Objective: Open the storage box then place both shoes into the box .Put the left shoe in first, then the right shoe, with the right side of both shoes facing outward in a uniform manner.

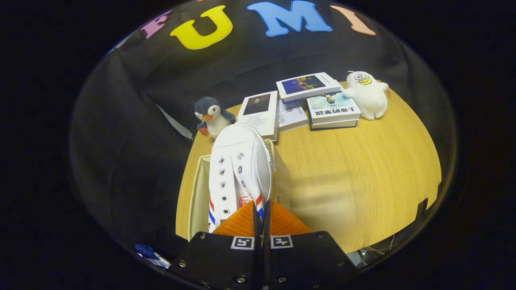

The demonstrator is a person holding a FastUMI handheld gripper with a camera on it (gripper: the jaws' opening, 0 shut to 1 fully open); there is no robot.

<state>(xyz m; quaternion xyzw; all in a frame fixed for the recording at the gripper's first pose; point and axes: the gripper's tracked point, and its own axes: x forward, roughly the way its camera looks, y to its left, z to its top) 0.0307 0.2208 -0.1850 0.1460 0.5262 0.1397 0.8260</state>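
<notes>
— What do you see along your tool (261,217) from the camera riding on it?

— My two fingers (242,223) are drawn almost together, pinching the collar edge of a white canvas shoe (238,169). Both press on that thin edge, so I have hold of it. The shoe stretches away from the fingers, toe pointing toward the far end, eyelets showing, red and blue stripes near the heel.

— And the storage box (198,193)?

— It sits right under the shoe, at the near left part of the wooden counter (354,169). Its pale walls show on both sides of the shoe, and the top is open. I cannot tell whether the shoe rests on the bottom or hangs above it.

— Anything beyond?

— A plush penguin (213,114) stands just past the shoe's toe. Beside it lie several books (306,102), some stacked, and a white plush duck (367,94) sits at their far right end, touching the stack.
</notes>
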